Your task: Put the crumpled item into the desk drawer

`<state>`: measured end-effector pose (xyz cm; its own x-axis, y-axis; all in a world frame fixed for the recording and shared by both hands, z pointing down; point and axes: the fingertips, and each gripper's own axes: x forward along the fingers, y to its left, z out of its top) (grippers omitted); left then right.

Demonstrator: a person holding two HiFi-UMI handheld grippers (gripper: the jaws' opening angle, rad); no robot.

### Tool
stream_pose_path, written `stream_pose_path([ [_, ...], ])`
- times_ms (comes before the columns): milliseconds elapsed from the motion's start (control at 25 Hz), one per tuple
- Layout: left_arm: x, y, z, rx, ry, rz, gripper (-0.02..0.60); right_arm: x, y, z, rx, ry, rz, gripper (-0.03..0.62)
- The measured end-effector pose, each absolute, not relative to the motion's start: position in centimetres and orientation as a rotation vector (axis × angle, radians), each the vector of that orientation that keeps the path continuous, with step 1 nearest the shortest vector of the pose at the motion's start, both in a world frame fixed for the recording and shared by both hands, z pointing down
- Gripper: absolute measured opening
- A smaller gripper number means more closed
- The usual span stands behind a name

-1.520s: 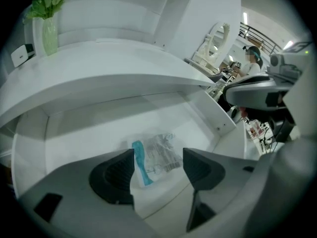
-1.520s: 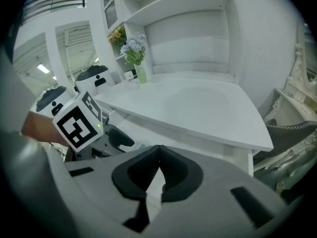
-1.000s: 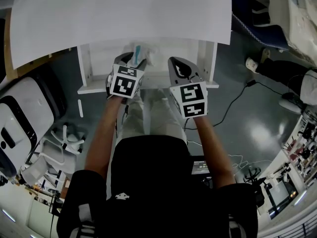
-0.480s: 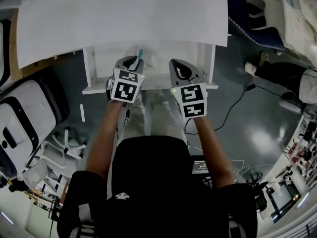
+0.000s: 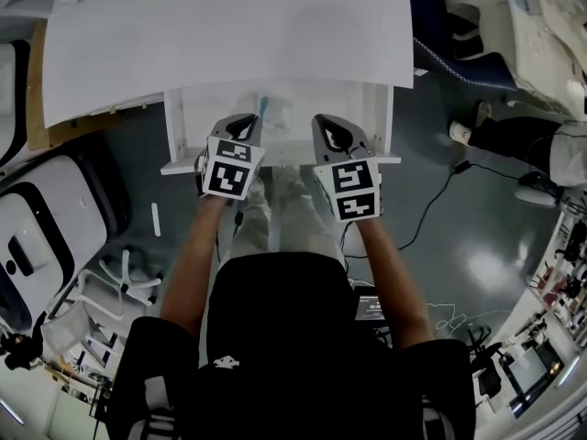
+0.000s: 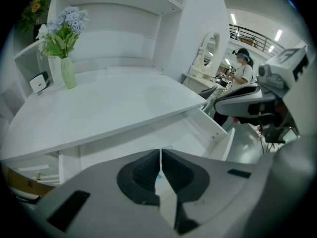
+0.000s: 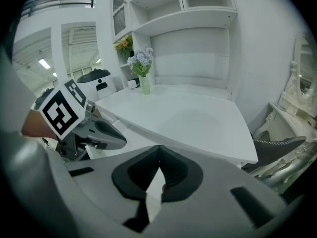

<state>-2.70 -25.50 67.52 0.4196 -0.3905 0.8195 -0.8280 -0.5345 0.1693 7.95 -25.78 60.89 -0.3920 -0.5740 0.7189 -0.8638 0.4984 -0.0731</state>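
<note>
"What's different down by the hands?"

"A moment ago the left gripper [image 5: 246,120] had its jaws apart, right at the crumpled item [image 5: 273,113]. Now those jaws have just closed up tight with nothing in them, and the gripper has pulled back from the item. The right gripper [image 5: 327,122] has its jaws pressed together too, and it holds nothing."

"So where is the crumpled item?"

"It's lying in the open drawer [image 5: 174,137], near the middle. It's just past the tips of the left jaws and not touching them. It has a bit of blue-green on it."

"How many of each thing?"

"Two grippers, side by side over the near edge of the drawer. One drawer, with one crumpled item in it. Farther off, one white counter [image 5: 229,35] sits over the drawer. At the back of it stands one vase [image 6: 68,73] of flowers."
</note>
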Motion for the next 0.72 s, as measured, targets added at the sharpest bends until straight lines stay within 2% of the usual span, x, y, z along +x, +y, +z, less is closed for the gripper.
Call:
stream_pose_path([
  [720,-3.8,-23.2,59.7,2.189,-1.071,0.826,0.009,6.6,-23.9,54.5,1.293,-2.175,0.526,-0.005],
])
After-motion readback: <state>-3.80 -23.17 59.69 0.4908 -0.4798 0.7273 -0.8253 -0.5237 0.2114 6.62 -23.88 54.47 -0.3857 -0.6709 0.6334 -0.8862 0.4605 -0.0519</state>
